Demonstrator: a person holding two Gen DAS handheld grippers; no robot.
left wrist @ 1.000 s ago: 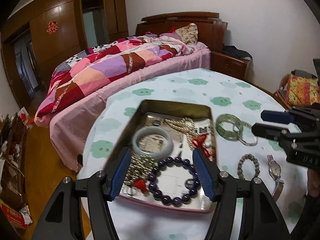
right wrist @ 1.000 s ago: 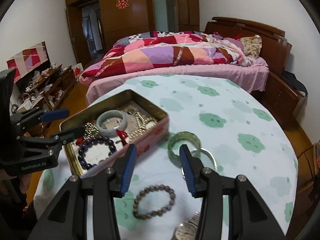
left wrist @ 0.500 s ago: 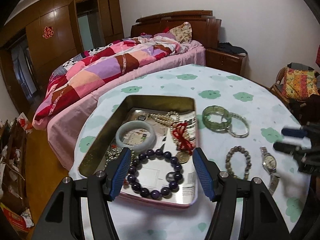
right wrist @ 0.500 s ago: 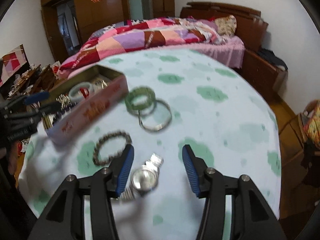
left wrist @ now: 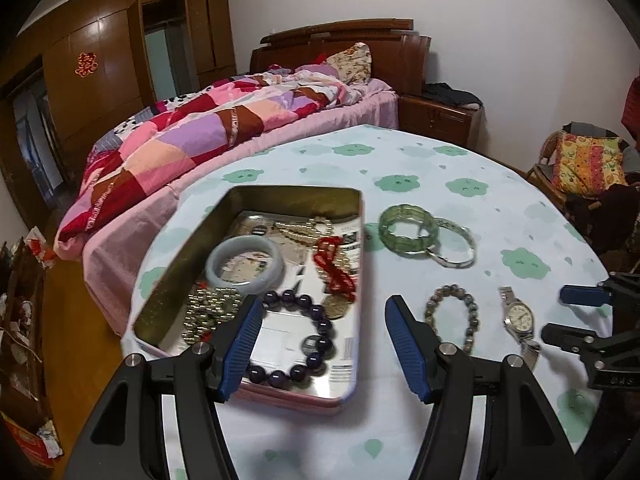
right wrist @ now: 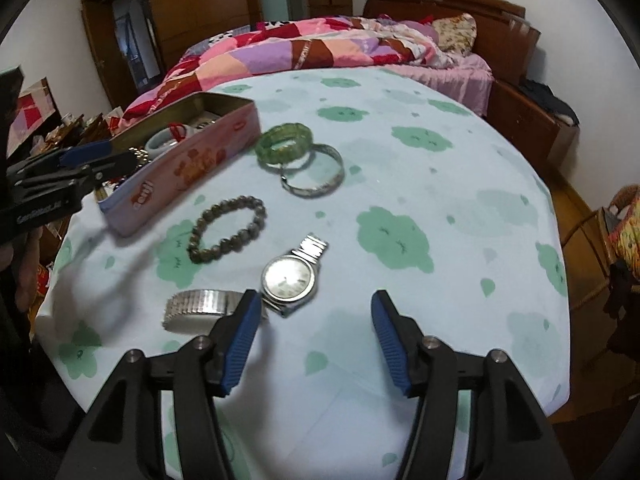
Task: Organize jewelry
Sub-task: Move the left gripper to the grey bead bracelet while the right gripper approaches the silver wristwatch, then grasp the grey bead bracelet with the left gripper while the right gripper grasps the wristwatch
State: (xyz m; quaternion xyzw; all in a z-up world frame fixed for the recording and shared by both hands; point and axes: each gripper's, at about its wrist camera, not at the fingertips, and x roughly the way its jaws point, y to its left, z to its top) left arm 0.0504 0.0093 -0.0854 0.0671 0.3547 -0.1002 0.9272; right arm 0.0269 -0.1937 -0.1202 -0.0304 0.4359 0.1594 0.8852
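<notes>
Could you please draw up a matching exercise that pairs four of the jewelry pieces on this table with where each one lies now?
Things:
1. purple bead bracelet
2. wristwatch
3. green bangle
4. pale jade bangle

Places:
A. on the tablecloth, leaning against the silver bangle
B. in the tin, at the end near the left gripper
C. on the tablecloth, just ahead of the open right gripper
D. in the tin, towards its middle, beside the red cord

Pairs: 1-B, 2-C, 3-A, 4-D
</notes>
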